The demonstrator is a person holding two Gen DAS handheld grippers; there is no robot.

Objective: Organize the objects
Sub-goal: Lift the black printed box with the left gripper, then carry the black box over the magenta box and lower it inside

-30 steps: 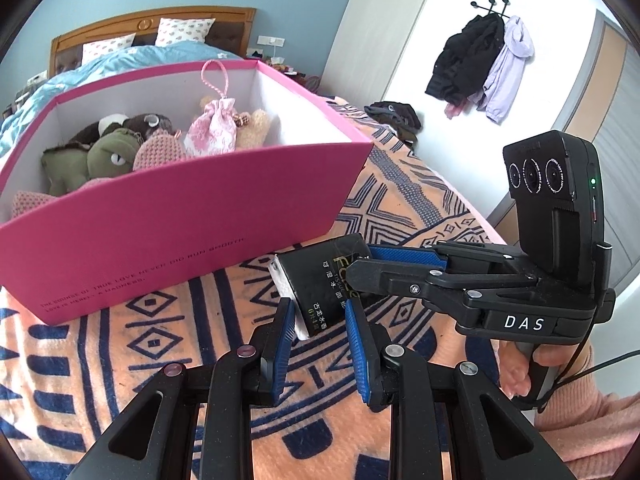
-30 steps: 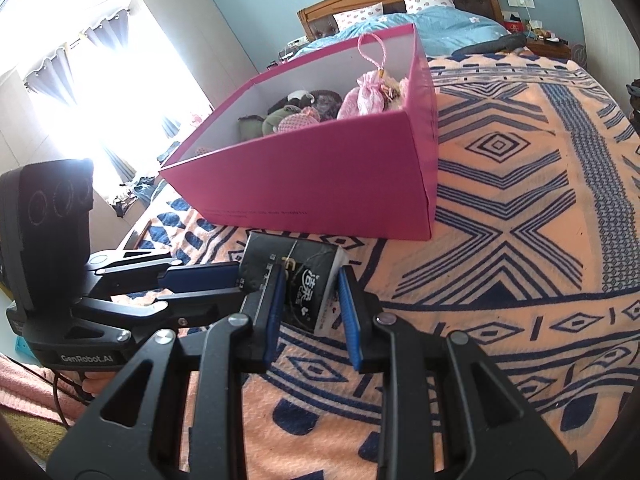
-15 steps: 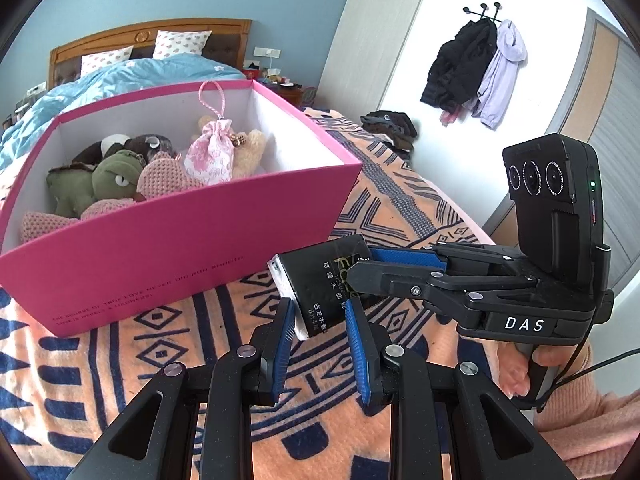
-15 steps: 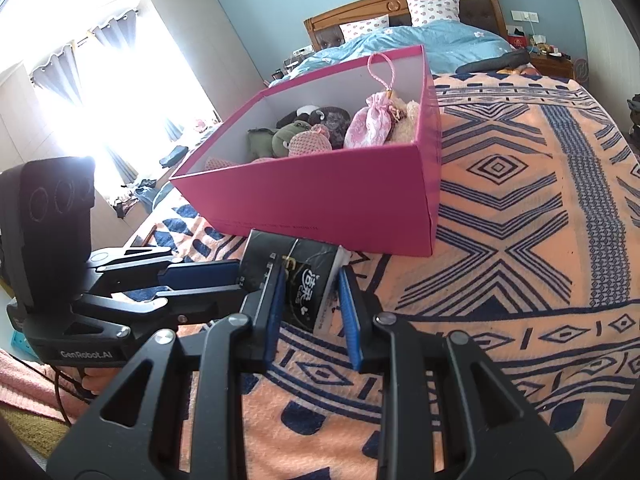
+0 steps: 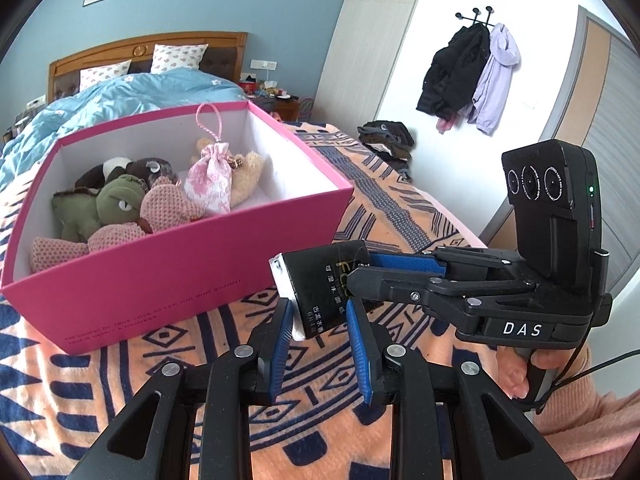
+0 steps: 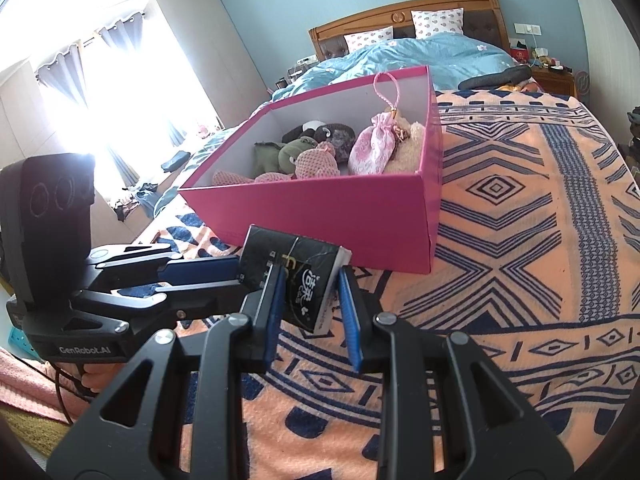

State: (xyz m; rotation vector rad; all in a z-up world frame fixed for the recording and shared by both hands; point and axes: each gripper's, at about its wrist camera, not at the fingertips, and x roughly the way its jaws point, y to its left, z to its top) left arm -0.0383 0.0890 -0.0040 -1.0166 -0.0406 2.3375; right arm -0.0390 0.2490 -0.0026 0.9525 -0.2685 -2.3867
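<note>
A black tissue pack (image 5: 322,286) with gold and white print is held in the air between both grippers, near the pink box's front right corner. My left gripper (image 5: 318,314) is shut on its lower end. My right gripper (image 6: 312,290) is shut on the same pack (image 6: 308,284) from the other side. The right gripper's body also shows in the left wrist view (image 5: 492,296). The pink box (image 5: 168,276) stands open on the patterned blanket and holds several plush toys (image 5: 120,208) and a pink drawstring pouch (image 5: 210,184).
An orange and blue patterned blanket (image 6: 520,248) covers the surface under the box. A bed with a blue duvet (image 6: 420,54) lies behind. Coats (image 5: 468,76) hang on the white wall, with dark clothes (image 5: 386,138) below them. Bright windows with curtains (image 6: 100,80) are on the left.
Both grippers have risen with the tissue pack held between them. The box now sits lower in both views and more of its inside shows.
</note>
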